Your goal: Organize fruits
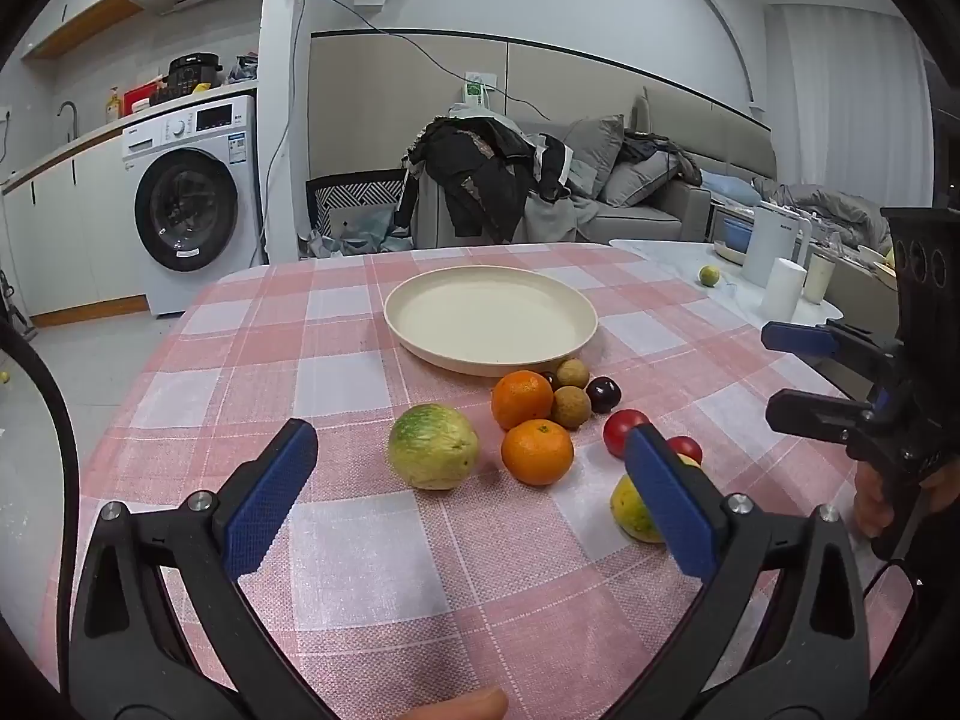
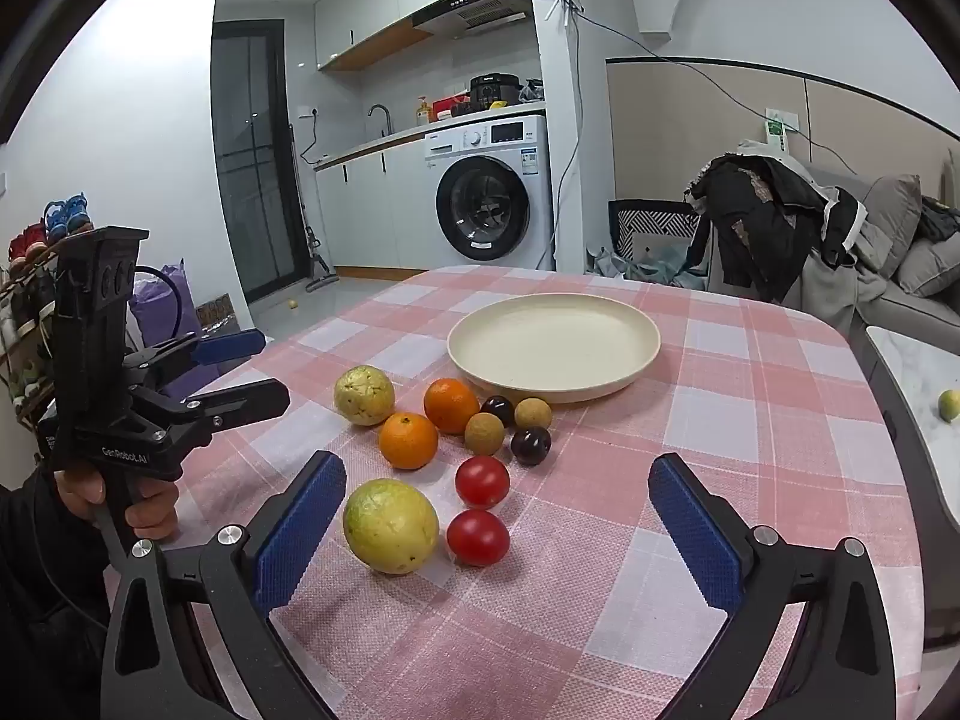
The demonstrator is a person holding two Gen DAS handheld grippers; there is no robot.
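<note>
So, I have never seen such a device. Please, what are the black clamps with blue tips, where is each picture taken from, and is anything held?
They are hand-held grippers, one in each of a person's hands, each with a camera looking along its fingers. One picture is from the left gripper, the other from the right gripper. Both are open and hold nothing. On the pink checked tablecloth stand an empty round cream plate and loose fruit: two oranges, two yellow-green round fruits, two red tomatoes, some small brown and dark ones.
</note>
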